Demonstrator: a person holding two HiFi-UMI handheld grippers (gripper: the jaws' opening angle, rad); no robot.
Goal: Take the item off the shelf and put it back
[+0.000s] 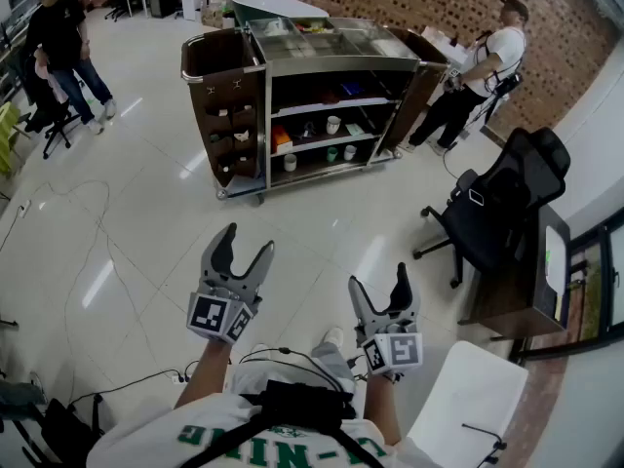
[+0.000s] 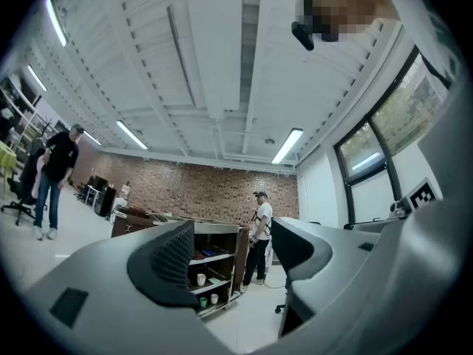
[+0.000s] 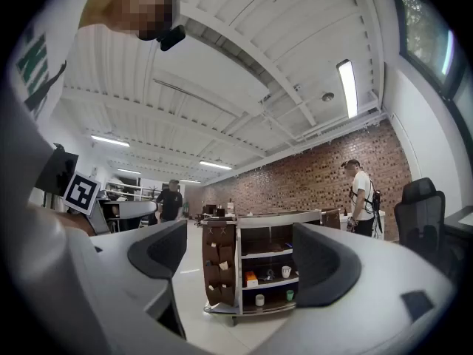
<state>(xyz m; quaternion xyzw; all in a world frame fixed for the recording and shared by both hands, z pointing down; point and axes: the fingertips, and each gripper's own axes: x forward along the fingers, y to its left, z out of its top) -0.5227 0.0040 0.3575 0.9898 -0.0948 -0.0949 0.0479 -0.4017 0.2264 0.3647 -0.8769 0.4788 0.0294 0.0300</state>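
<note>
Forearms (image 1: 207, 376) out low in head view, left gripper (image 1: 247, 247) and right gripper (image 1: 378, 286) aimed at cart (image 1: 219, 71) well ahead, cups (image 1: 333, 124) on its shelves. Left gripper view: jaws wide apart, nothing between. Right gripper view: jaws spread fully, empty, cart framed between.

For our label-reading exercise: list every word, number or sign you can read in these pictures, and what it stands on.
"-NIN", partly covered and uncertain: green print on the wearer's white shirt.
Square markers on the left gripper and right gripper: black-and-white patterns, no letters.
Items on the housekeeping cart shelves: too small to read.
</note>
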